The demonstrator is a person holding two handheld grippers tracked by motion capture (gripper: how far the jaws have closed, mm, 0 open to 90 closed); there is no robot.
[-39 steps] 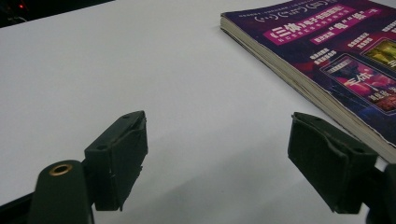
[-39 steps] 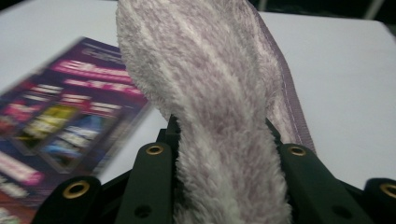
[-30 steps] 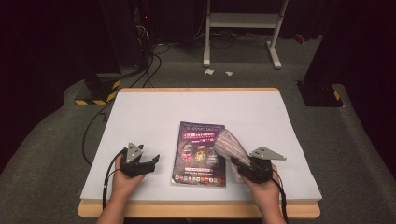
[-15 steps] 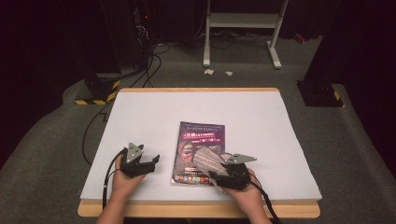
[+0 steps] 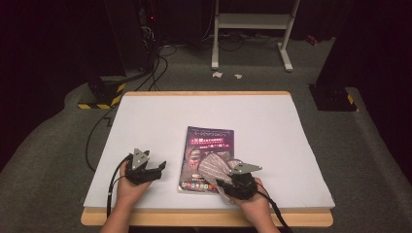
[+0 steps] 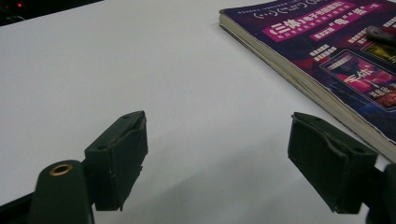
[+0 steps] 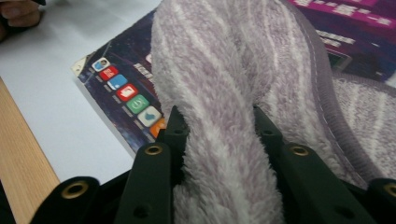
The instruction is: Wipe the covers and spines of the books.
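A paperback book (image 5: 210, 145) with a dark purple cover lies flat in the middle of the white table (image 5: 204, 116). A grey-purple striped cloth (image 5: 214, 167) is draped over the cover's lower right part. My right gripper (image 5: 221, 183) is shut on it. Its jaws have just been closing, and in the right gripper view the fluffy cloth (image 7: 224, 70) is pinched between them (image 7: 218, 126) above the book (image 7: 126, 93). Left of the book, my left gripper (image 5: 159, 169) rests on the table, open (image 6: 219, 163) with nothing between its pads; the book's spine (image 6: 336, 56) lies to its right.
The table's wooden front edge (image 5: 204, 217) runs just below both hands. Behind the table, on the grey floor, are a white stand (image 5: 252, 22), dark equipment with trailing cables (image 5: 145, 73) and a yellow-black striped base (image 5: 99, 102).
My right gripper has moved left and down with the cloth, from beside the book's right edge onto its cover. The left gripper has stayed still.
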